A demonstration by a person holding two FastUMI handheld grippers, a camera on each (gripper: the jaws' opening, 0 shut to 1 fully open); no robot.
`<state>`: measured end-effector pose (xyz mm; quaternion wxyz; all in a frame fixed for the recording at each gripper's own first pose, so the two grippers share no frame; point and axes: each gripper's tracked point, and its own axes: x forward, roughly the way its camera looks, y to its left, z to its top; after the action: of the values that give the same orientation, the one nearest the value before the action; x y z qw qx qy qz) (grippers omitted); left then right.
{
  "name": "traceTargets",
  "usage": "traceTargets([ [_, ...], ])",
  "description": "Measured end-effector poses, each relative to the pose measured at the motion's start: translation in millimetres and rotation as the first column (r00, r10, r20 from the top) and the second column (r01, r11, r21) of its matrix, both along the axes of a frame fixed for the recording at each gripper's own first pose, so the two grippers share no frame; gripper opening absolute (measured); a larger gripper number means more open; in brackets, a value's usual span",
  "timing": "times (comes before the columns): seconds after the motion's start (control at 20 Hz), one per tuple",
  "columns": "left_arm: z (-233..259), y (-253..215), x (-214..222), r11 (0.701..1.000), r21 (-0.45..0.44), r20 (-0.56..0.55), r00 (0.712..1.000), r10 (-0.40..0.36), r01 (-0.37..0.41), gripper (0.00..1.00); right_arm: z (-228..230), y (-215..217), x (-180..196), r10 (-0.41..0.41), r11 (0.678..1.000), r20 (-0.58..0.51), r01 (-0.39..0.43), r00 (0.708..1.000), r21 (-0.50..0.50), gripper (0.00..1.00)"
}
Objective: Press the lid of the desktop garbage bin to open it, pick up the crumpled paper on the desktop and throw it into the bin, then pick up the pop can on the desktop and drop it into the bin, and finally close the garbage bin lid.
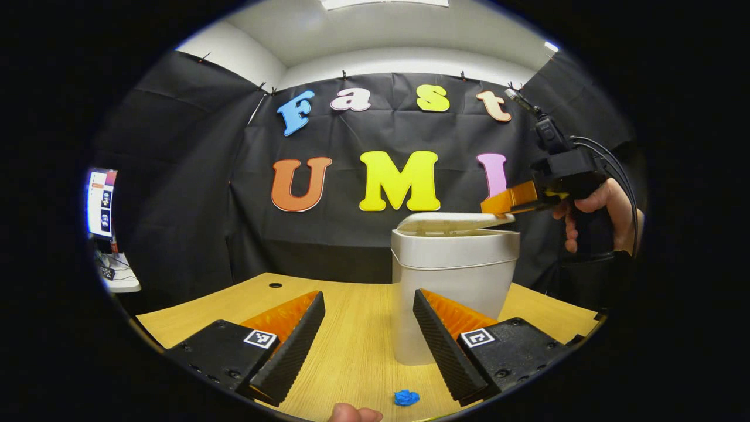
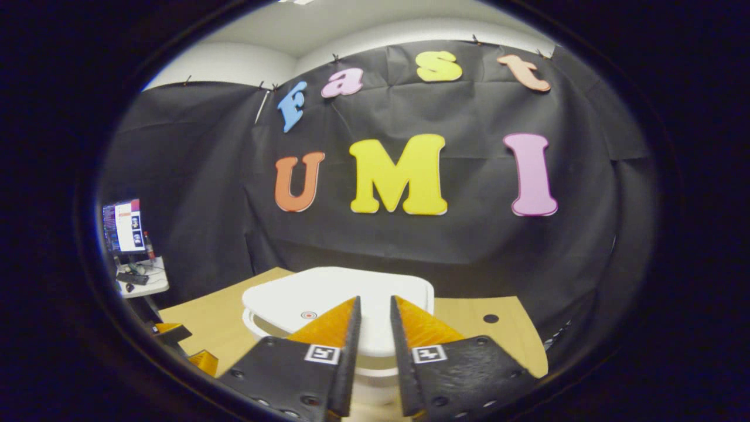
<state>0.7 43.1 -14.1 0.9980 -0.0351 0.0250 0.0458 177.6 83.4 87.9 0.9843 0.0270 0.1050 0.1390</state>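
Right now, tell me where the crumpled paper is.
In the left gripper view, the paper lies on the desk near its front edge, just before the bin.

The bin (image 1: 448, 275), right of centre in the left gripper view, looks like smooth plastic with a soft sheen; its lid (image 2: 328, 299), low centre in the right gripper view, reads the same, matt to satin. The desk (image 1: 351, 346) along the bottom is pale wood-grain, smooth, lightly reflective. At the bottom edge, the paper (image 1: 406, 398) is crinkled and rough-looking. The left gripper (image 1: 369, 334) has ribbed, matt inner faces on its fingers; the right gripper (image 2: 375, 340) shows matt, slightly grainy plastic bodies with ridged finger edges. Behind, the wall (image 1: 176, 193) is dull, creased cloth.
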Motion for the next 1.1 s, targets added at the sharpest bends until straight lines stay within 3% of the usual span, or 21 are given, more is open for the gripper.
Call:
traceTargets([
  [0.05,0,0,1,1.0,-0.002,-0.002,1.0,0.003,-0.003,0.98,15,-6,-6,-0.016,1.0,0.049,0.015,0.999,0.015,0.46],
  [0.1,-1,0,1,1.0,-0.003,-0.002,1.0,0.002,-0.002,0.98,22,-12,-12,-0.029,0.999,0.083,0.028,0.996,0.02,0.75],
  [0.2,-2,-1,2,1.0,-0.002,-0.002,1.0,-0.001,0.001,0.98,28,-24,-25,-0.043,0.999,0.126,0.043,0.991,0.004,0.98],
  [0.6,4,-1,-3,1.0,0.001,0.016,1.0,0.017,-0.017,0.98,7,-49,-63,-0.108,0.993,0.174,0.114,0.979,-0.026,0.97],
  [0.75,1,-3,-2,1.0,0.003,0.015,1.0,0.013,-0.013,0.98,-14,-58,-78,-0.113,0.992,0.138,0.119,0.984,-0.032,0.98],
  [0.95,2,-7,-2,1.0,-0.004,0.014,1.0,0.011,-0.011,0.98,-28,-76,-91,-0.15,0.988,0.105,0.152,0.983,-0.011,0.77],
  [1.0,1,-10,-3,1.0,-0.005,0.015,1.0,0.007,-0.007,0.98,-32,-79,-92,-0.151,0.988,0.101,0.152,0.983,-0.006,0.6],
  [1.05,1,-15,-4,1.0,-0.006,0.016,1.0,0.001,-0.001,0.98,-36,-81,-96,-0.151,0.988,0.095,0.152,0.984,-0.005,0.54],
  [1.1,1,-20,-4,1.0,-0.005,0.019,1.0,-0.005,0.005,0.98,-44,-82,-99,-0.147,0.989,0.087,0.148,0.985,-0.005,0.37],
])
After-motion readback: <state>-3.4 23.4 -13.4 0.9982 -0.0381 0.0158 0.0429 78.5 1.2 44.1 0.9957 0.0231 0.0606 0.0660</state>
